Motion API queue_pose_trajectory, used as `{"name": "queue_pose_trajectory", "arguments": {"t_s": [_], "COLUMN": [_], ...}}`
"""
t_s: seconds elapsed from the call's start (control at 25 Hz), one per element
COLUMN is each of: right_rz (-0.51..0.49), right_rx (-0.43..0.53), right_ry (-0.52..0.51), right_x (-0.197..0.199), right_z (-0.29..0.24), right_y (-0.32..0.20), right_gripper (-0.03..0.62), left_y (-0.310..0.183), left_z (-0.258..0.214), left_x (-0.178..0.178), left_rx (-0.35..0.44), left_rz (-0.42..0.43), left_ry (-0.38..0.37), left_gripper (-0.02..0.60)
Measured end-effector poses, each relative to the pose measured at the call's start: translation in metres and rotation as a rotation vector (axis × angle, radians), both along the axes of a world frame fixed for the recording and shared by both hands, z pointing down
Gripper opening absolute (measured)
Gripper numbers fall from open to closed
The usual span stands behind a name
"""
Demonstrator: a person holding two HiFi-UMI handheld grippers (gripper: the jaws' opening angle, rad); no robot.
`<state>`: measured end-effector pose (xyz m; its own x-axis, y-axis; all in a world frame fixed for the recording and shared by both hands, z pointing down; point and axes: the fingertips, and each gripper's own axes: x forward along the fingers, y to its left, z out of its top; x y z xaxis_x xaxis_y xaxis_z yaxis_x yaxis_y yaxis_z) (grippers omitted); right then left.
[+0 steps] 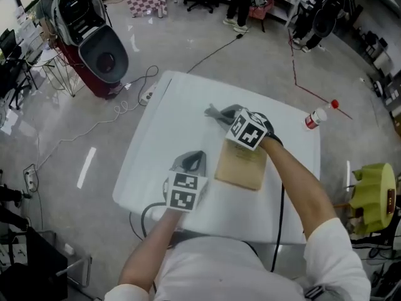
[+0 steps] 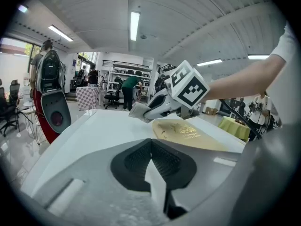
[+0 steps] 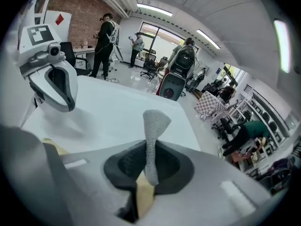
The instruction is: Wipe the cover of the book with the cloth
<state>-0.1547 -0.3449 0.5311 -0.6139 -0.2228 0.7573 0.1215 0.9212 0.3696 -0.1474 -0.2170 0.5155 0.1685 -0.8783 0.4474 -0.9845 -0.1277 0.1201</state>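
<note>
A tan book (image 1: pixel 241 168) on a white bench (image 1: pixel 169 105), with two grippers by it

The book lies flat near the middle of the bench. The right gripper (image 3: pixel 150 160) is at the book's far end, its fingers closed tight on a grey cloth (image 3: pixel 153 124). The left gripper (image 2: pixel 151 144) is just beside the book, its fingers closed on nothing.

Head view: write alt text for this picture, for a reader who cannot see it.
Seen from above, the right gripper pinches a grey cloth at the far end of a tan book lying on a white table. The left gripper, empty with jaws shut, is just left of the book.
</note>
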Motion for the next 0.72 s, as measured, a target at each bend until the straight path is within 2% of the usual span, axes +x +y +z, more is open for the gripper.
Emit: {"name": "queue_pose_trajectory", "arguments": {"t_s": [0.24,0.72], "right_rz": [-0.048,-0.092], "right_rx": [0.015,-0.030], "right_ry": [0.072,0.056], "right_x": [-0.009,-0.005], "right_z": [0.023,0.026], "right_y": [0.007,0.047], "right_gripper": [0.028,0.028], "left_y": [0.007,0.001], "left_z": [0.004,0.004], "left_x": [-0.015,-0.013], "left_rx": [-0.016,-0.015], "left_rz": [-0.028,-0.018], "left_ry": [-0.006,-0.002], "left_gripper": [0.006,0.007]}}
